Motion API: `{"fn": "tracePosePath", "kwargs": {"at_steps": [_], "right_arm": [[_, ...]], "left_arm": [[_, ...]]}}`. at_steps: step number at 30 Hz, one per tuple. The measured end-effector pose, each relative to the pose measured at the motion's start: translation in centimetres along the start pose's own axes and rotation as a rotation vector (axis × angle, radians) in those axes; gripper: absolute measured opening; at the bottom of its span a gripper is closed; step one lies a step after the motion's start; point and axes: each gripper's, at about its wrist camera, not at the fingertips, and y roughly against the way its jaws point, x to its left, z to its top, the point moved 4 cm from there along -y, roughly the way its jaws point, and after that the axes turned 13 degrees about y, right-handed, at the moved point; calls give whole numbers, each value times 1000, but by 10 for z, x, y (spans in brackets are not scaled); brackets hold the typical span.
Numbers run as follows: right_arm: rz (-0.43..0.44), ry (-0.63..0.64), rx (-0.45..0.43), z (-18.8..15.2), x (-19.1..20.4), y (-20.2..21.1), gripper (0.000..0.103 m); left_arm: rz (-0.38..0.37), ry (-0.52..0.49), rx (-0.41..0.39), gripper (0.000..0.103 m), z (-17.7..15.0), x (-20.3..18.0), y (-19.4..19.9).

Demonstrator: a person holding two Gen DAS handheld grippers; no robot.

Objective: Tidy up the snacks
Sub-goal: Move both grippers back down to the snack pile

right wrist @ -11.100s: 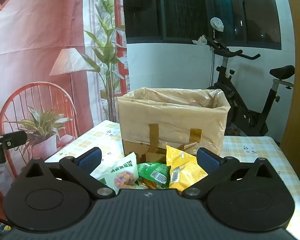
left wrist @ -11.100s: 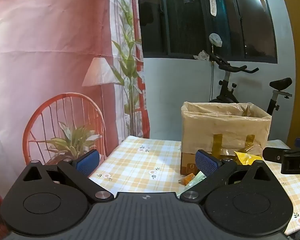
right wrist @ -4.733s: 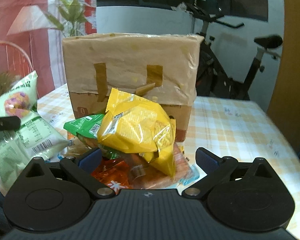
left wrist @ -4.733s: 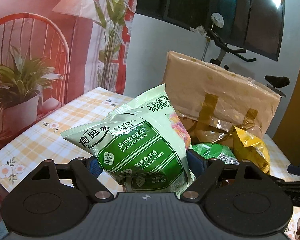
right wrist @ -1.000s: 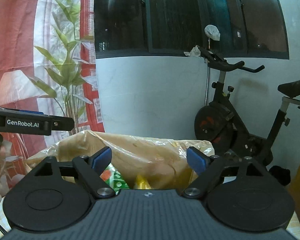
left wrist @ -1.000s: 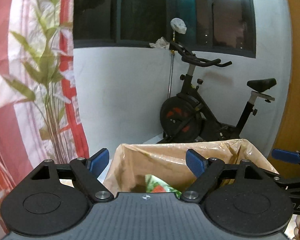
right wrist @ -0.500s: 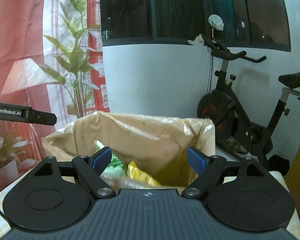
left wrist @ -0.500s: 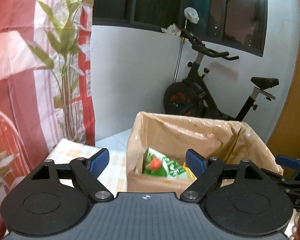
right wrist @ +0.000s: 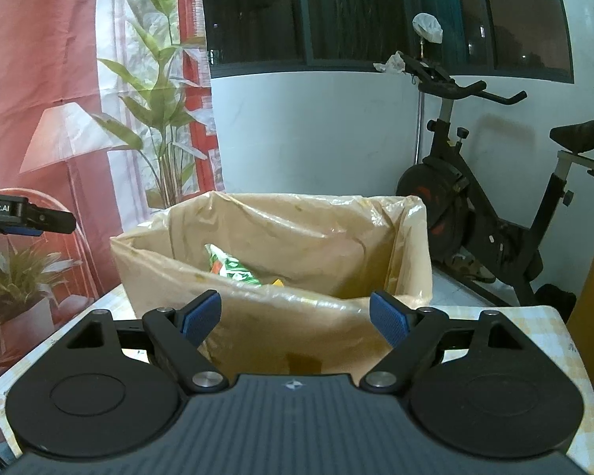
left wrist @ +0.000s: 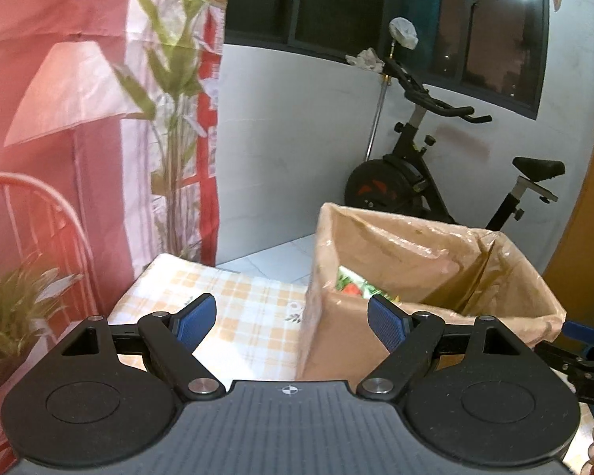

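Note:
A cardboard box (left wrist: 336, 340) lined with a tan plastic bag stands on the checked tablecloth (left wrist: 241, 316). Inside it lies a green and white snack bag (right wrist: 233, 265), seen in the left wrist view as well (left wrist: 352, 287), with a bit of yellow bag (right wrist: 277, 282) beside it. My left gripper (left wrist: 293, 322) is open and empty, near the box's left corner and back from it. My right gripper (right wrist: 295, 314) is open and empty in front of the box (right wrist: 297, 324). The left gripper's finger (right wrist: 27, 213) shows at the left edge of the right wrist view.
An exercise bike (right wrist: 487, 206) stands on the floor behind the table by the white wall. A pink printed backdrop (left wrist: 59, 79) with a lamp and plants hangs to the left. The table's far right corner (right wrist: 542, 320) ends close to the box.
Both grippers have drawn back from above the box, which now looks smaller and further off. The left view has swung left, so more tablecloth shows. Both stay open and empty.

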Motion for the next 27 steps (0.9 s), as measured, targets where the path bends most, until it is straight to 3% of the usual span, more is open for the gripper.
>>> {"fn": "tracePosePath", "kwargs": {"at_steps": [14, 21, 27], "right_arm": [[24, 20, 34, -37, 29, 25, 85], [65, 30, 85, -70, 41, 30, 85], [90, 36, 155, -96, 50, 32, 85]], "left_arm": [[16, 15, 77, 85, -61, 26, 16], [21, -1, 114, 85, -99, 29, 19], [7, 50, 153, 85, -124, 34, 15]]}}
